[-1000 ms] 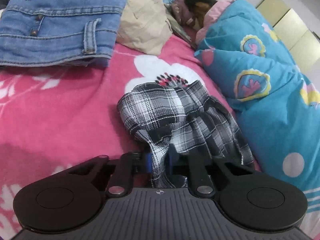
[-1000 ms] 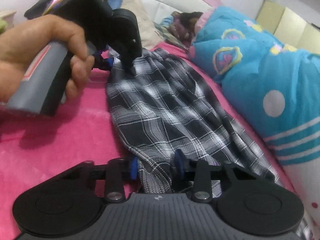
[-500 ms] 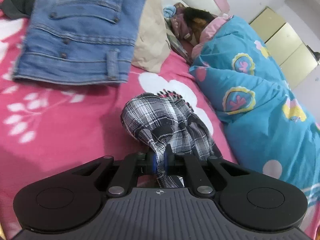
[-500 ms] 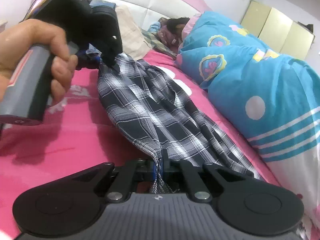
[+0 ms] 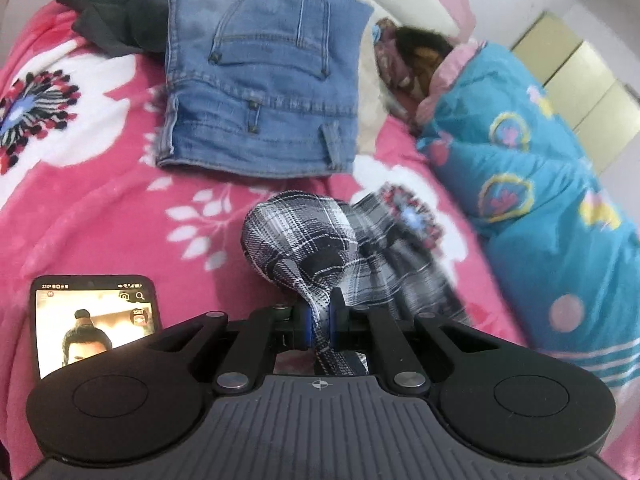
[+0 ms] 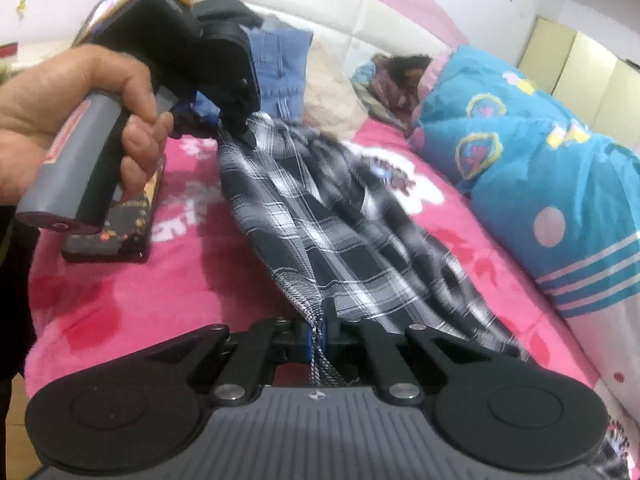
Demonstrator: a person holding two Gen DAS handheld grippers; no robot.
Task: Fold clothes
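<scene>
Nearest in the right wrist view, the right gripper (image 6: 319,330) has its jaws clamped together on a thin edge of the black-and-white plaid garment (image 6: 320,216), a few threads of the cloth hanging down between the blue pads. From there the plaid cloth stretches up and away over the pink floral blanket (image 6: 120,288) to the left gripper (image 6: 236,128), which pinches its far end; a person's hand (image 6: 80,120) is wrapped around that gripper's grey handle. In the left wrist view the left gripper (image 5: 319,320) is likewise closed tight on a bunched fold of the garment (image 5: 304,236), which balloons just beyond the pads and trails off to the right, blurred. A phone (image 5: 96,320) with a lit screen lies on the blanket (image 5: 100,208) just left of that gripper. Farther out, a folded pair of blue jeans (image 5: 260,92) rests on the blanket, with dark clothing (image 5: 120,4) piled behind it and a beige pillow (image 5: 370,92) at its right edge. Along the right side lies a person under a turquoise patterned quilt (image 5: 540,208), and beyond stand a white padded headboard (image 6: 360,20) and pale yellow cabinets (image 5: 576,72).
</scene>
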